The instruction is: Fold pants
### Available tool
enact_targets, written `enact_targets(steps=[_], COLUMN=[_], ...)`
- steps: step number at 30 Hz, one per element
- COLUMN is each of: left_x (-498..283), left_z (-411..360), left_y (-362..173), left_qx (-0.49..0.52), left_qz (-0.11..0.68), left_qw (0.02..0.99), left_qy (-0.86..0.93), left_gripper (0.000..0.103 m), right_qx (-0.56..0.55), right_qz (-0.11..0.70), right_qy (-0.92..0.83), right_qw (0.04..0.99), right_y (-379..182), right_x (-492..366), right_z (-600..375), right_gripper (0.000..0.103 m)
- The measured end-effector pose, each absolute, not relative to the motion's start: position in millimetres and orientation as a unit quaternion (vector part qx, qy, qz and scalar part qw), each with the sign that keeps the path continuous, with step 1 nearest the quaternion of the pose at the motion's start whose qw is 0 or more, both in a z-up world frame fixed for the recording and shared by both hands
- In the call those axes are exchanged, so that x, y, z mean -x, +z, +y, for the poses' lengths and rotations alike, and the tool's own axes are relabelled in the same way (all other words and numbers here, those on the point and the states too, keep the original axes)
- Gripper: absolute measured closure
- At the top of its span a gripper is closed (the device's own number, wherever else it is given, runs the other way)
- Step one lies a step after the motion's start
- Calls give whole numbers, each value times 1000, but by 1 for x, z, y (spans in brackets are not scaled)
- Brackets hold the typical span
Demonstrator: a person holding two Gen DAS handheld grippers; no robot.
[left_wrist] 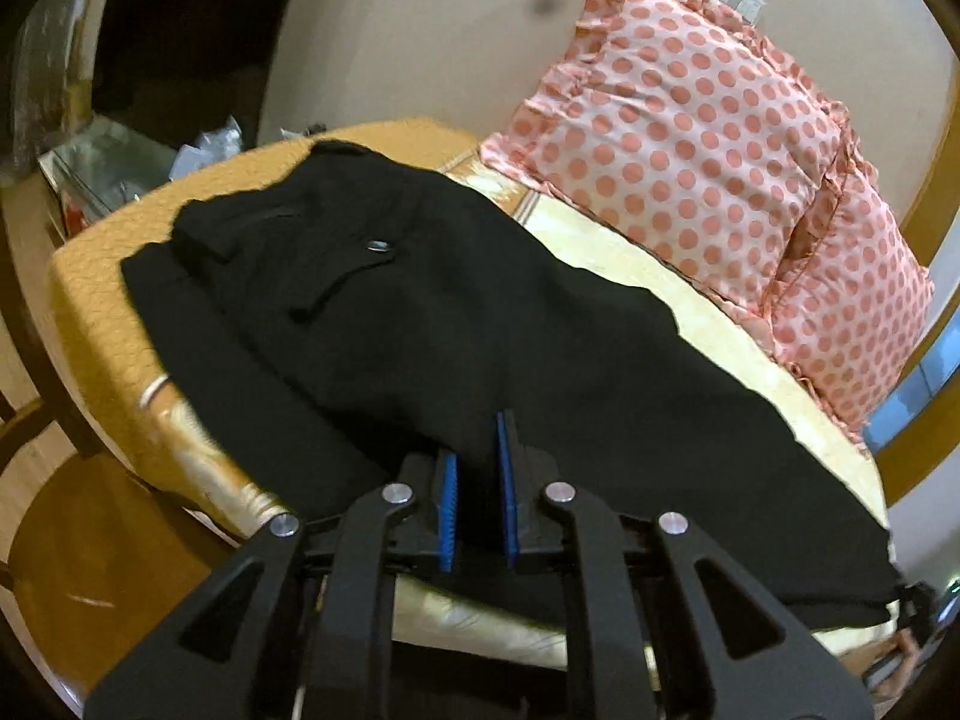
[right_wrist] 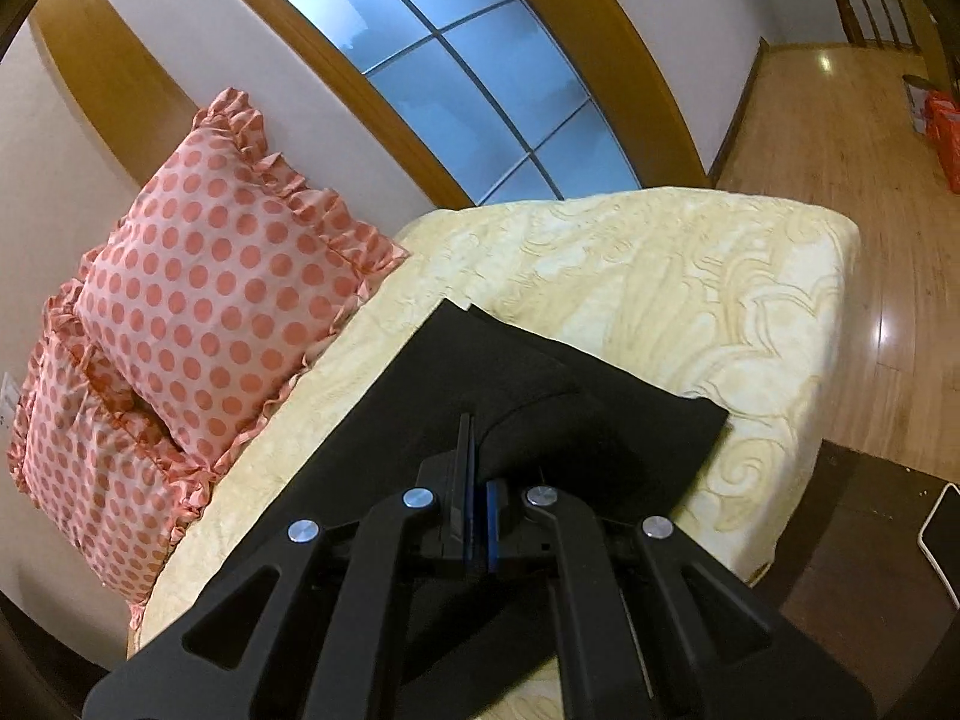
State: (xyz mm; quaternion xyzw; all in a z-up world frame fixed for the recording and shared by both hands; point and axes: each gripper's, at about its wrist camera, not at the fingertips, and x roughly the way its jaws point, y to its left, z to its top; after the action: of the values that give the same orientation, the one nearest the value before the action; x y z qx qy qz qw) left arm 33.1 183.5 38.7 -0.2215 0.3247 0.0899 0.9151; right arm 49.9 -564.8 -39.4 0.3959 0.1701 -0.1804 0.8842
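Observation:
Black pants [left_wrist: 420,312] lie along the near edge of a cream bed [left_wrist: 708,300], with the waistband and a button at the far left. My left gripper [left_wrist: 480,450] sits low at the pants' near edge, its blue pads a small gap apart with black cloth between them. In the right wrist view the leg end of the pants [right_wrist: 540,396] lies on the bed [right_wrist: 690,276]. My right gripper [right_wrist: 477,456] is shut on a raised fold of the pants' cloth near the leg hems.
Two pink polka-dot pillows [left_wrist: 720,168] lean against the wall behind the pants; they also show in the right wrist view [right_wrist: 198,300]. An orange cover [left_wrist: 108,276] hangs at the bed's left end. Wooden floor [right_wrist: 840,150] lies beyond the bed's right end.

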Motion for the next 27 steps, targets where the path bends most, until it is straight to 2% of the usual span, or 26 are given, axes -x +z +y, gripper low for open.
enact_targets(steps=[7,8,10,12,16,17,18,19,21,24,26,27], left_x=[-18,-16,-13,-15,-14,-11,-6,1,13,-3,-16,-24], left_z=[180,182,189,198,224,231,239,245,258,278,292,298], left_y=[29,29,31,33,36,37,41,47,59,66,59,52], left_qx=[203,205,217,235,305,319,327,331,325,300,324,347], left_qz=[305,303,297,295,286,278,264,244,204,230,250,269], left_qw=[926,926,926,922,906,904,904,907,918,914,902,888], left_qy=[95,93,88,83,64,66,78,88,102,145,136,133], left_gripper=[91,89,77,70,68,65,51,43,34,33,36,43], right_qx=[-422,-423,-420,-418,-416,-416,-416,-416,-416,-412,-413,-413], right_qz=[184,182,183,182,180,182,183,184,186,189,189,189], right_qy=[-181,-182,-183,-184,-182,-183,-183,-183,-184,-187,-188,-189], right_qw=[869,869,870,871,872,872,872,871,871,871,871,871], right_y=[-54,-54,-53,-51,-48,-48,-48,-49,-50,-52,-52,-52], right_x=[-42,-40,-39,-41,-43,-43,-42,-42,-42,-45,-46,-46], right_z=[-571,-571,-571,-570,-571,-570,-571,-571,-570,-570,-569,-568], right_gripper=[101,101,101,101,101,101,101,101,101,101,101,101])
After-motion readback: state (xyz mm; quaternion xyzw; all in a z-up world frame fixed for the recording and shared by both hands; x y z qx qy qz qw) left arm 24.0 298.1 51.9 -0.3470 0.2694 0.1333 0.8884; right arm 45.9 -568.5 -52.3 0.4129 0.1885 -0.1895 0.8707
